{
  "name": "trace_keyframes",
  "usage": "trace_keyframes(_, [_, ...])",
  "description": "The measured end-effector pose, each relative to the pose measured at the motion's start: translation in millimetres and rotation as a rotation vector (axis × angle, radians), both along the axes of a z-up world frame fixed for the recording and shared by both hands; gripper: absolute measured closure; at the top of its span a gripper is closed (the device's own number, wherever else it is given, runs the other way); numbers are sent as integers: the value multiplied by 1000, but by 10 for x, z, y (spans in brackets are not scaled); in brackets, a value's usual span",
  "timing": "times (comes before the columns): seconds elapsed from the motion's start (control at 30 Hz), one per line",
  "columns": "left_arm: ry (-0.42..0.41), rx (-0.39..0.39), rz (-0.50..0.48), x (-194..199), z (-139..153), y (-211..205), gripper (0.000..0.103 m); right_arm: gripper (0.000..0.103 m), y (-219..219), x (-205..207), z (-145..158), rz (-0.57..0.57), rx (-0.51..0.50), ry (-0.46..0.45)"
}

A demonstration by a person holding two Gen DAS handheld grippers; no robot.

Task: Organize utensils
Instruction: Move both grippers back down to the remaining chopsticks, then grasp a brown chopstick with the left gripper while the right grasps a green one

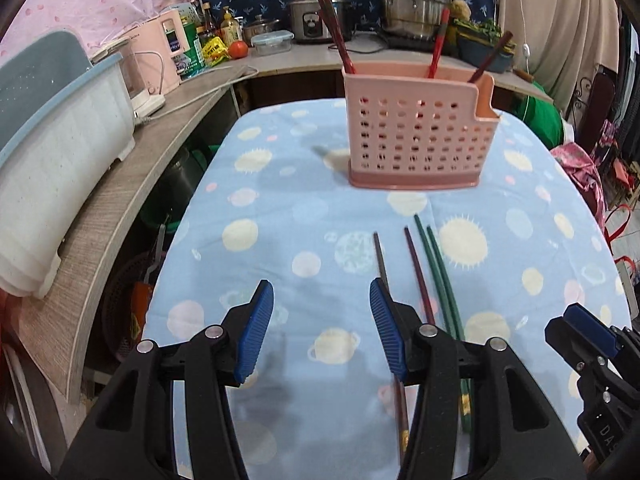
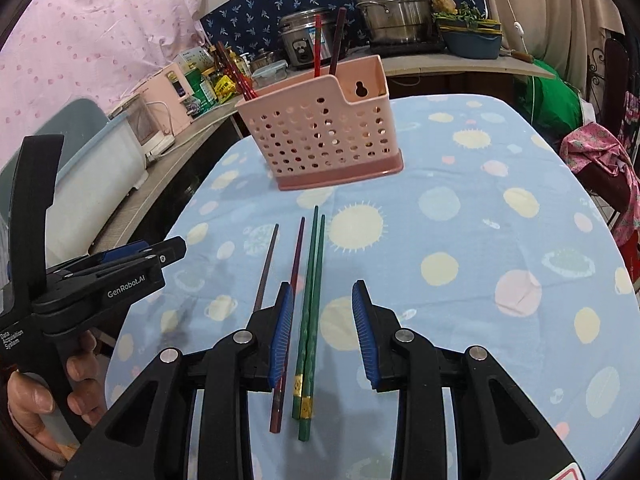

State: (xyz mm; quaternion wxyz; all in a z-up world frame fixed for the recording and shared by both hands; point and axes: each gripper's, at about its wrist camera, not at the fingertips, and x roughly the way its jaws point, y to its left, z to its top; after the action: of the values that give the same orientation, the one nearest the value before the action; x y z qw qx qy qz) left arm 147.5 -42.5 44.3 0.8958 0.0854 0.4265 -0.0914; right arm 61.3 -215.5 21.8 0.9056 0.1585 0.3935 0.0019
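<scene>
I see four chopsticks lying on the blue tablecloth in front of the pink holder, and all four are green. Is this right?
Not quite. Four chopsticks do lie on the blue tablecloth in front of the pink holder, but only two are green. The other two are dark: one reddish-purple and one brownish. The right wrist view shows this most clearly.

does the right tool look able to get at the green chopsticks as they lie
Probably yes: the right tool is open with the green chopsticks lying flat between its fingers on the tablecloth, nothing on top; a dark red chopstick lies close alongside.
</scene>
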Motion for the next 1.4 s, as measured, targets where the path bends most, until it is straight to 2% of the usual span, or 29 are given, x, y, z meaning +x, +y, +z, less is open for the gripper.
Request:
trace_keyframes(0.17, [36,15,-2,-107,-156,33,55,72,89,-100,-179,15,-1,43])
trace_keyframes(0.53, [132,4,10,-302,-550,131,55,72,326,-239,-541,60,-93,117])
trace_keyframes(0.8, [163,-12,24,-349,-672,183,54,72,377,-254,-617,71,-98,134])
trace_keyframes(1.17, [162,-20,-2,-393,-696,103,49,72,358,-259,-635,62,-105,126])
trace_keyframes(1.3, [167,-17,-18,-426,-724,57,48,72,394,-260,-643,71,-121,123])
trace_keyframes(1.4, [166,-15,-25,-450,-740,28,43,73,452,-268,-650,77,-168,118])
